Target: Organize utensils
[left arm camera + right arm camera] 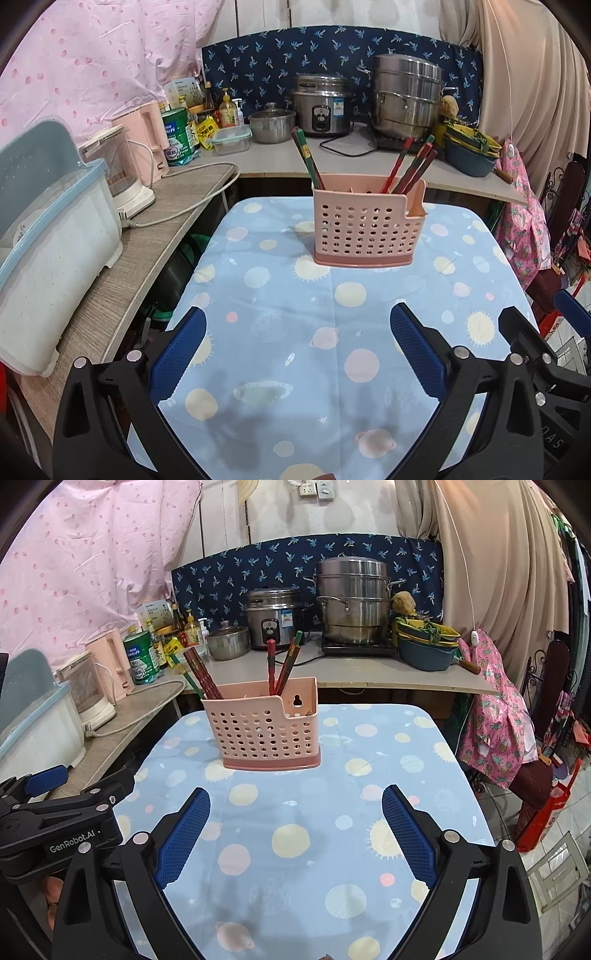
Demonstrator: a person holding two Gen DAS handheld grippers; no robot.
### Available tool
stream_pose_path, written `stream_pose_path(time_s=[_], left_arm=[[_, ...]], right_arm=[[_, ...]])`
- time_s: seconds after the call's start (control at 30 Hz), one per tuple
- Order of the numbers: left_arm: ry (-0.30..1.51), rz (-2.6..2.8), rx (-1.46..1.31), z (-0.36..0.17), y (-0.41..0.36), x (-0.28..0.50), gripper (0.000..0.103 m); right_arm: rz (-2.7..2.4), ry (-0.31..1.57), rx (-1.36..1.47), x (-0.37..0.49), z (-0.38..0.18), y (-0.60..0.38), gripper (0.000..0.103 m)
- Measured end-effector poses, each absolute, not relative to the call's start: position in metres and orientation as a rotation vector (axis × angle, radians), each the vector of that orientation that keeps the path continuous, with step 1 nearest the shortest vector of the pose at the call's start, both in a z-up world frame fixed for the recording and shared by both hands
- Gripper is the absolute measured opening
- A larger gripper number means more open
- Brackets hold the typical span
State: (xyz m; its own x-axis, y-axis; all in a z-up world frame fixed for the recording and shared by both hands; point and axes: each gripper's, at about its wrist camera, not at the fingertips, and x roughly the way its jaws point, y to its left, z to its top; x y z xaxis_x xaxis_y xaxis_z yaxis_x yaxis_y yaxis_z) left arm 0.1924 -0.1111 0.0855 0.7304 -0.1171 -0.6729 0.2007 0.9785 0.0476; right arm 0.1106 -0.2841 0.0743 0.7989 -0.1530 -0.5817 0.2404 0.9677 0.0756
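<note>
Left gripper and right gripper both wide, nothing held; "GenRobot.AI" printed on left gripper body; chopsticks in pink caddy on worktop

Left tool jaws wide apart, nothing between, right tool likewise, side by side, angled downward

Perforated matt pink plastic caddy w/ glossy lacquered chopsticks, on soft printed cloth tablecloth.
</note>
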Motion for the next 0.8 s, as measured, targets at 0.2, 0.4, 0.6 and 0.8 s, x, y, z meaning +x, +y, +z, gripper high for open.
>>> stream_pose_path(time_s=[0.2, 0.4, 0.6, 0.8], left_arm=[[0.763, -0.170, 0.125, 0.0827, -0.1085, 0.1926, 0.096], [0.780, -0.167, 0.129, 0.0805, -0.1076, 0.1936, 0.096], [0.787, -0.171, 0.141, 0.0788, -0.1115, 0.1954, 0.096], [0.796, -0.175, 0.144, 0.0778, -0.1166, 0.1989, 0.095]], right_arm=[[-0.218, 0.636, 0.148, 0.1098, 0.0729, -0.2827, 0.091], [-0.221, 0.661, 0.154, 0.1110, 0.0709, -0.2834, 0.091], [-0.221, 0.673, 0.157, 0.1147, 0.0699, -0.2842, 0.091], [-0.220, 0.682, 0.157, 0.1184, 0.0679, -0.2847, 0.091]])
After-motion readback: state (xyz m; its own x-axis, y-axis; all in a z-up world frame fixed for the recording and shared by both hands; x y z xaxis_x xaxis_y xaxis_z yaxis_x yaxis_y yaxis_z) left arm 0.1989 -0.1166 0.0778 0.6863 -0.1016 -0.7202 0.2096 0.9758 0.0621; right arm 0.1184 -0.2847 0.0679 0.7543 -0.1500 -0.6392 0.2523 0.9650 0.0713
